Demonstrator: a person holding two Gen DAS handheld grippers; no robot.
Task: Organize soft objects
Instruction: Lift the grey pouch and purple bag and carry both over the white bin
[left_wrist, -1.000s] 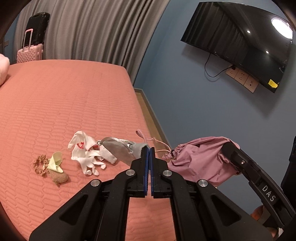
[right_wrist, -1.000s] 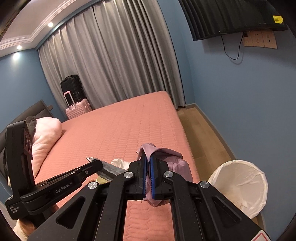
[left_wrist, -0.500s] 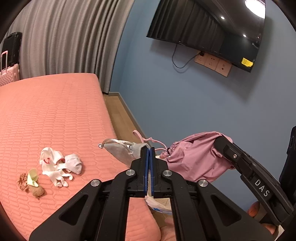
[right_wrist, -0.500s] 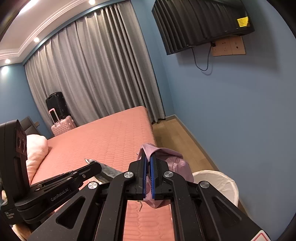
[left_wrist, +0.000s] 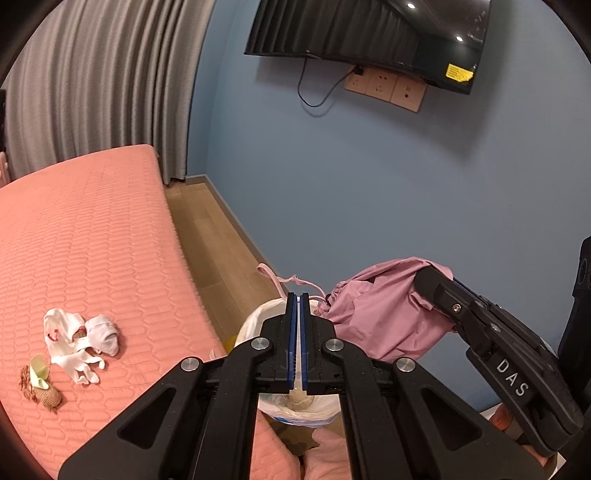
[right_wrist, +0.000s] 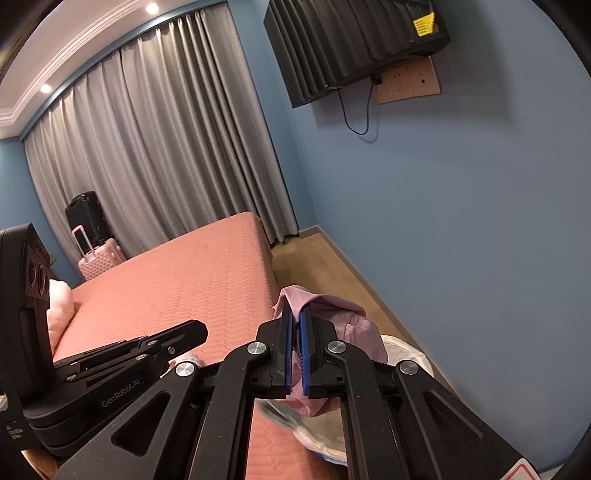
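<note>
The right claw is clenched on a mauve drawstring fabric pouch, which hangs just beyond it, directly above the white-lined bin. The left claw, pinched closed and empty, hovers over the same bin.

Place: a bedroom is shown.
Bed: covered with a quilted salmon spread.
Window side: closed off by grey curtains.
Wall: painted blue, hung with a television.
Corner: suitcases are stood there.
Floor: laid in wood.
</note>
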